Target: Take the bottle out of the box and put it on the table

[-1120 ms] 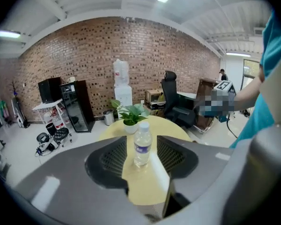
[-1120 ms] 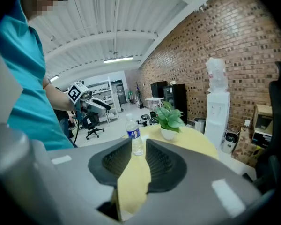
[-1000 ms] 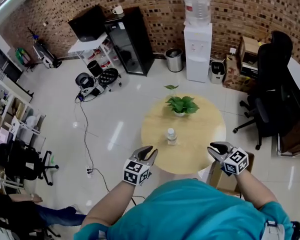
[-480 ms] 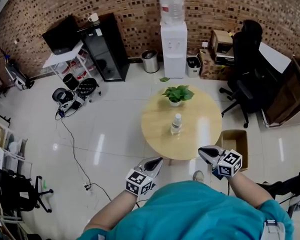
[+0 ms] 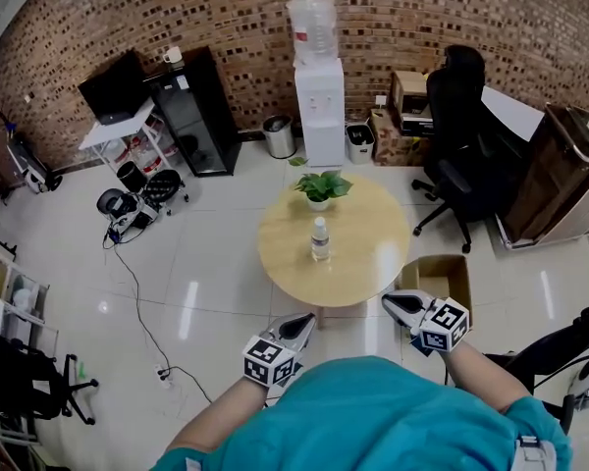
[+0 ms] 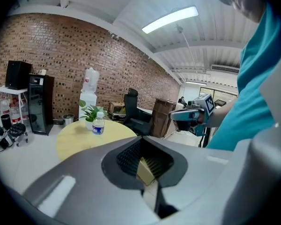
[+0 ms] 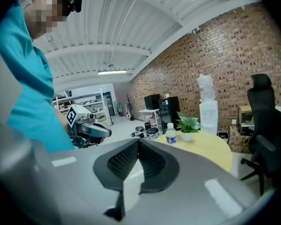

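A clear water bottle with a blue label stands upright near the middle of the round wooden table. It also shows in the left gripper view as the bottle and in the right gripper view as the bottle. An open cardboard box sits on the floor at the table's right. My left gripper and right gripper hang close to my body, short of the table, both shut and holding nothing. The left gripper and right gripper show their pads meeting.
A potted plant stands at the table's far edge. Behind it are a water dispenser, a bin, a black cabinet, a black office chair and a wooden desk. Cables trail over the white floor.
The view has swung, so the table and bottle lie further left and farther off. The left jaws, slightly apart a second ago, now meet. Both grippers stay near my body.
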`<state>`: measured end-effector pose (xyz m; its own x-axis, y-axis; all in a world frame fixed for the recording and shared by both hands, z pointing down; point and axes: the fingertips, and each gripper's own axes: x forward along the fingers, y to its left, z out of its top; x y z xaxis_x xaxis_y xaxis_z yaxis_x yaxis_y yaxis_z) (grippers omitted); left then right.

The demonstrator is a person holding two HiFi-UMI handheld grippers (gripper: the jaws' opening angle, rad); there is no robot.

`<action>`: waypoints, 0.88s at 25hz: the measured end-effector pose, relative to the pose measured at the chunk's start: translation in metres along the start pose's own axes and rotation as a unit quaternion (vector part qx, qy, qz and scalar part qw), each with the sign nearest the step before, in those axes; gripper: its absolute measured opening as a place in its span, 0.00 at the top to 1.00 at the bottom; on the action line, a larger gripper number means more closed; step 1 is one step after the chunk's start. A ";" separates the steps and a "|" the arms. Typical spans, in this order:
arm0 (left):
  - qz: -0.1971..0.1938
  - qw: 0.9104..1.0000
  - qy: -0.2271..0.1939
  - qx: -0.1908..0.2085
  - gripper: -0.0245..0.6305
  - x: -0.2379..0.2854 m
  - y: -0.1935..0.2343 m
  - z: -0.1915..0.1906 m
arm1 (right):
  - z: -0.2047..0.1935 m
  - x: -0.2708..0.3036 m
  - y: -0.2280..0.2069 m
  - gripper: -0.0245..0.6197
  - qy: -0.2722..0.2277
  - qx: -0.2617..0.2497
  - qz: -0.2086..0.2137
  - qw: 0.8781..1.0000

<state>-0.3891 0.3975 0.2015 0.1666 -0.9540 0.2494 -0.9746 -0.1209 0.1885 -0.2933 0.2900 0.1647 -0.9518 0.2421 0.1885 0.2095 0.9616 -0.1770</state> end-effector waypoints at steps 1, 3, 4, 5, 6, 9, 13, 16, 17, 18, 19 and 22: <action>0.001 1.000 0.001 -0.001 0.96 0.007 -0.018 0.000 | -0.003 -0.017 0.002 0.96 0.001 -0.005 0.003 1.000; 0.001 1.000 0.003 -0.006 0.96 0.024 -0.054 -0.001 | -0.010 -0.050 0.005 0.96 0.002 -0.014 0.014 1.000; 0.002 1.000 0.005 -0.011 0.96 0.035 -0.072 -0.003 | -0.016 -0.067 0.005 0.96 0.003 -0.017 0.020 1.000; 0.002 1.000 0.007 -0.016 0.96 0.046 -0.089 -0.005 | -0.022 -0.083 0.004 0.96 0.002 -0.018 0.025 1.000; 0.002 1.000 0.008 -0.021 0.96 0.057 -0.106 -0.008 | -0.030 -0.099 0.000 0.96 0.001 -0.016 0.029 0.999; 0.000 1.000 0.016 -0.025 0.96 0.077 -0.148 -0.017 | -0.049 -0.135 -0.005 0.96 0.000 -0.008 0.038 0.999; 0.016 0.999 0.028 -0.017 0.96 0.063 -0.166 -0.033 | -0.070 -0.143 0.008 0.96 -0.010 0.012 0.051 0.999; 0.038 0.999 0.025 -0.025 0.96 0.059 -0.173 -0.049 | -0.082 -0.153 0.015 0.96 -0.012 0.006 0.067 0.998; 0.041 0.999 0.023 -0.026 0.96 0.054 -0.179 -0.051 | -0.084 -0.157 0.022 0.96 -0.014 0.008 0.069 0.997; 0.042 0.999 0.021 -0.026 0.96 0.043 -0.184 -0.051 | -0.081 -0.158 0.033 0.96 -0.015 0.009 0.070 0.997; 0.043 0.999 0.019 -0.026 0.96 0.028 -0.186 -0.048 | -0.075 -0.155 0.046 0.96 -0.015 0.008 0.070 0.997; 0.036 0.999 0.003 -0.023 0.96 -0.020 -0.175 -0.039 | -0.057 -0.128 0.082 0.96 -0.008 -0.001 0.063 0.998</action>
<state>-0.2162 0.4481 0.2010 0.0966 -0.9580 0.2701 -0.9764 -0.0385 0.2126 -0.1419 0.3451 0.1813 -0.9213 0.3589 0.1497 0.3279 0.9239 -0.1971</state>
